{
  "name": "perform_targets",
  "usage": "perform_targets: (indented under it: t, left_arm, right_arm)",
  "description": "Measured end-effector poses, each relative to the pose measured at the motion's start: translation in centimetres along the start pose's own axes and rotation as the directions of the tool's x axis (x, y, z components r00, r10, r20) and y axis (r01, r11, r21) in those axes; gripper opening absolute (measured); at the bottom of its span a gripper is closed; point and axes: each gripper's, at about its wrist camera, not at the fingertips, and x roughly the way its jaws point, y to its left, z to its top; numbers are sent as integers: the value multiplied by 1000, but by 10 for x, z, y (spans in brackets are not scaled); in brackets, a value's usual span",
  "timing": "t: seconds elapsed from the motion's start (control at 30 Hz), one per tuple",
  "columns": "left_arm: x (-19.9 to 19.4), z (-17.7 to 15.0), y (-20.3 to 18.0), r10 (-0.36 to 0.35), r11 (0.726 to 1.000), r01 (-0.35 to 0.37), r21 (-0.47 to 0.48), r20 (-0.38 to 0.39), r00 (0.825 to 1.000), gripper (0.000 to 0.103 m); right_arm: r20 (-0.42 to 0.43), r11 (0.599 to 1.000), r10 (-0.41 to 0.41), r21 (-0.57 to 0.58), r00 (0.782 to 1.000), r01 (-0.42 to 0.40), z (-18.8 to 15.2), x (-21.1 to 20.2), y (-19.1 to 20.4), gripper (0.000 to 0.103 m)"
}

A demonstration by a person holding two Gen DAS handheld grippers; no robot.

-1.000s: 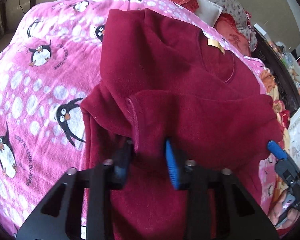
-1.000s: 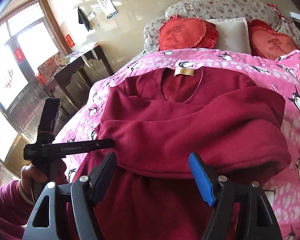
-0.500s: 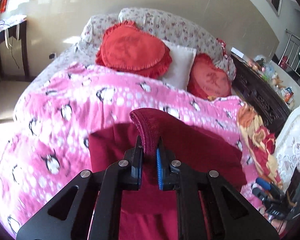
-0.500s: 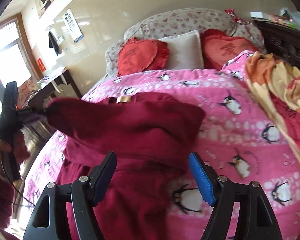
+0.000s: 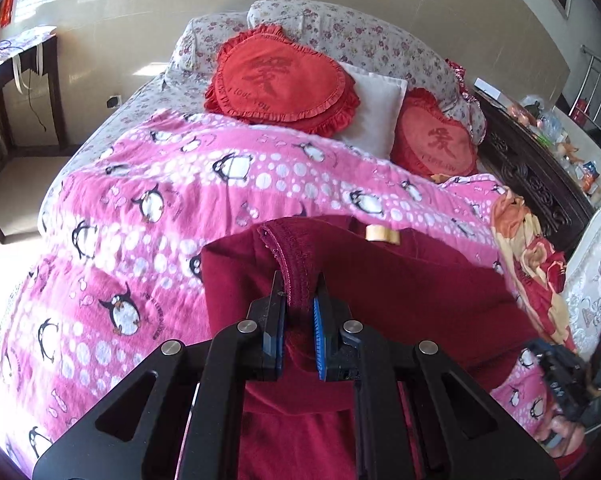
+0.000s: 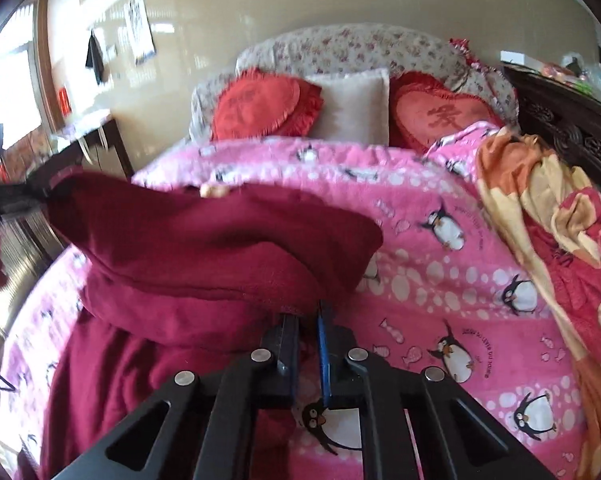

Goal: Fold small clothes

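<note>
Left gripper (image 5: 299, 304): tilted downward, clenched on stitched hem of red garment (image 5: 400, 280), raised above blanket (image 5: 140, 216).
Right gripper (image 6: 307, 330): tilted downward, clenched on garment's edge.

Penguin blanket (image 5: 148, 184), red heart cushions (image 5: 280, 80), white pillow (image 5: 374, 110).

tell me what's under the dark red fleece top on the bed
The pink penguin-print blanket lies under the dark red fleece top, showing around it. What lies below the blanket is covered.

Open blanket (image 6: 440, 280) right of garment (image 6: 220, 248)
</note>
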Motion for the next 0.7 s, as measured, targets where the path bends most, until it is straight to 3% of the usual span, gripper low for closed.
perform_targets:
  t: [0.1, 0.2, 0.3, 0.37, 0.4, 0.47, 0.53, 0.63, 0.7]
  left_arm:
    - [23, -21, 9, 21, 1000, -22, -19, -60, 998, 10]
    - [58, -49, 20, 26, 998, -36, -53, -168, 985, 10]
    - [75, -66, 24, 48, 997, -60, -54, -211, 976, 10]
    - [71, -67, 22, 48, 997, -58, -45, -199, 979, 10]
    - [68, -65, 20, 48, 998, -56, -34, -191, 980, 10]
    - [61, -61, 16, 55, 998, -57, -7, -169, 984, 10]
    - [58, -57, 14, 59, 998, -59, 5, -156, 986, 10]
    - [58, -55, 14, 56, 998, -56, 0, -150, 987, 10]
    - [60, -54, 14, 62, 998, -63, 0, -151, 987, 10]
  right_arm:
    - [-14, 998, -17, -57, 1000, 17, -7, -11, 6, 6]
    - [-124, 992, -69, -112, 990, 55, -28, 10, 11, 6]
    - [-235, 998, -45, -52, 971, 34, -44, 30, -2, 6]
    - [-249, 1000, -6, 6, 969, 7, -46, 27, -11, 7]
    - [-245, 999, 21, 43, 969, -11, -43, 23, -17, 12]
    - [-204, 995, 49, 96, 978, -30, -32, 10, -30, 51]
    - [-148, 990, 63, 136, 987, -43, -24, -1, -37, 65]
    - [-85, 972, 113, 218, 990, -92, -7, -5, -50, 65]
    - [-92, 959, 137, 261, 986, -109, 2, 13, -53, 67]
